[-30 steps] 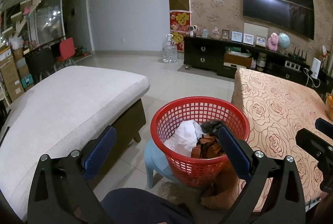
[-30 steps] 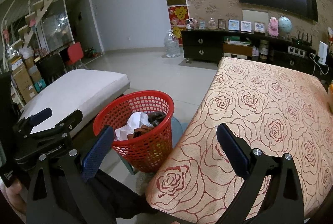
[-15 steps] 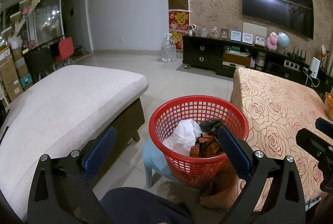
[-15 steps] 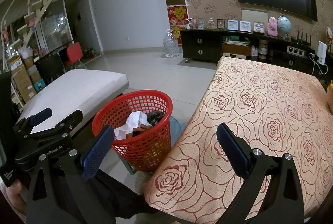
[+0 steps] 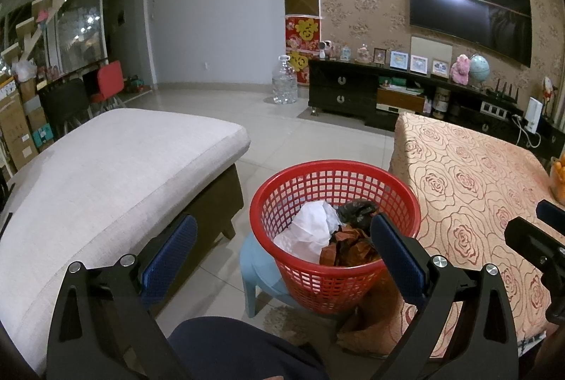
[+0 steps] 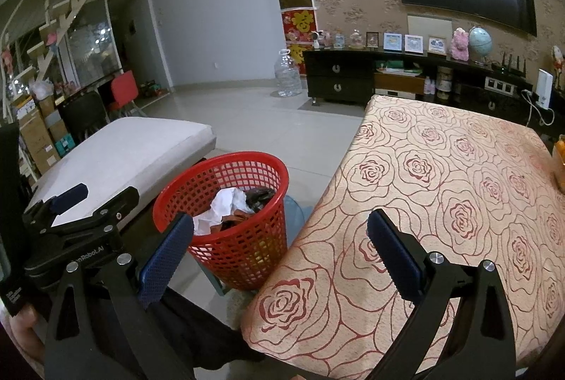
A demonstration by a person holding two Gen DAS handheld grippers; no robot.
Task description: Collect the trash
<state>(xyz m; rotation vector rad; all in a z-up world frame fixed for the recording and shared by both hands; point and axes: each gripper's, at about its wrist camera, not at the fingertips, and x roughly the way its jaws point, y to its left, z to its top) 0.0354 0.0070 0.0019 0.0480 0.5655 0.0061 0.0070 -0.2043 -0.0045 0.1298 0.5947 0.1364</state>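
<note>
Trash (image 5: pixel 326 231) fills the lower part of a red mesh basket (image 5: pixel 293 182): a crumpled white paper, a wad of black plastic and some brown-orange scraps lie pressed together inside it. In the right wrist view the same heap (image 6: pixel 229 209) shows below the basket's rim (image 6: pixel 219 161). The basket stands on a pale blue plastic stool (image 5: pixel 259 274), in the gap between a grey cushioned bench (image 5: pixel 113 168) and a table (image 5: pixel 473 175) draped in a beige cloth printed with red roses. A fold of that cloth hangs down just beside the basket's foot.

The left gripper (image 5: pixel 282 249) hovers over the near side of the basket with its blue-padded fingers spread wide and nothing between them. The right gripper (image 6: pixel 280 246) hangs over the table's near corner, its fingers likewise wide apart and empty. A dark-clothed knee (image 5: pixel 240 348) of the person shows at the bottom of the left wrist view.

Pale glossy tiles (image 5: pixel 282 129) cover the floor. Beyond the table a low black cabinet (image 5: pixel 353 90) runs along a floral-papered wall, carrying framed pictures, a pink soft toy and a globe (image 5: pixel 479 67); a large dark television (image 5: pixel 469 18) hangs above it. A clear water jug (image 5: pixel 284 82) stands on the floor beside the cabinet's end. A red chair (image 5: pixel 110 83) and stacked cartons stand far left by a glass door.
</note>
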